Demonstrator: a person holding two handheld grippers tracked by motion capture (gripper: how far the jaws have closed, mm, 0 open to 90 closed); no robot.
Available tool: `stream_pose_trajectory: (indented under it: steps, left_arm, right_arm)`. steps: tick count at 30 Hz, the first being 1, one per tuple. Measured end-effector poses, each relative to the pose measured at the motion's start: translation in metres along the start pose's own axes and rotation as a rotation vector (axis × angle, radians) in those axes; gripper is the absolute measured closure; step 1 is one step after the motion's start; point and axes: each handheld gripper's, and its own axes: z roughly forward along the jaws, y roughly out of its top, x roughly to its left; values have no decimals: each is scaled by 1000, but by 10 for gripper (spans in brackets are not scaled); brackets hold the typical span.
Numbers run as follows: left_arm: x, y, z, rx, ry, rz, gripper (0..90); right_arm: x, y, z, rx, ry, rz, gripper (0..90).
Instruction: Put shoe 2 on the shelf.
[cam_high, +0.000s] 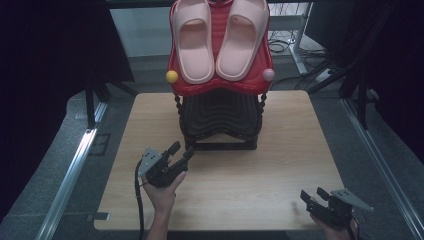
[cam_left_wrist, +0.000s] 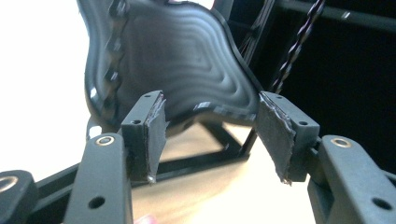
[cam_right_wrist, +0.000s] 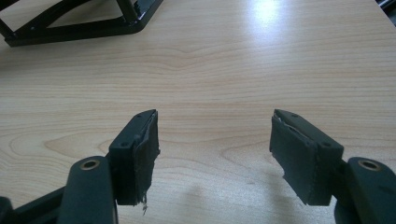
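Now the left gripper (cam_high: 182, 152) is held low over the wooden table (cam_high: 280, 165), and its two jaws stand apart with nothing between them. Its pads (cam_left_wrist: 156, 135) press on nothing. Just ahead of its tips stands the shoe rack (cam_high: 220, 122), at the front left foot of the black lower shelf (cam_left_wrist: 187, 60); whether a tip touches the frame I cannot tell. From the left gripper view, this wavy black shelf rises just beyond the jaws, and the black base frame (cam_left_wrist: 205, 154) of the rack lies on the table between and behind them.

Higher than this gripper and further away from it, the red upper shelf (cam_high: 182, 87) carries a pair of pink slippers (cam_high: 192, 42), lying side by side with their toes toward the person. One yellow ball (cam_high: 171, 76) sits at the left corner of the red shelf and one pink ball (cam_high: 268, 75) at the right corner.

Going to the right, the right gripper (cam_high: 314, 195) is near the front edge of the table, well apart from the rack. Its jaws also stand wide and empty. In the right gripper view there is bare wood under and ahead of them, and the corner of the base frame is far ahead, to the left of its jaws.
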Motion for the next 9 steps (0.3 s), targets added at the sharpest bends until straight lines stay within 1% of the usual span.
stream_pose_trajectory:
  steps: [2, 4, 9]
  left_arm:
    - [2, -6, -2, 13, 9, 6, 425]
    - [3, -8, -4, 18, 16, 17, 422]
    - [0, -2, -6, 3, 7, 24, 417]
  right_arm:
    - [0, 0, 0, -3, -2, 2, 328]
    - [0, 0, 1, -1, -5, 0, 328]
    - [2, 0, 1, -1, -3, -2, 327]
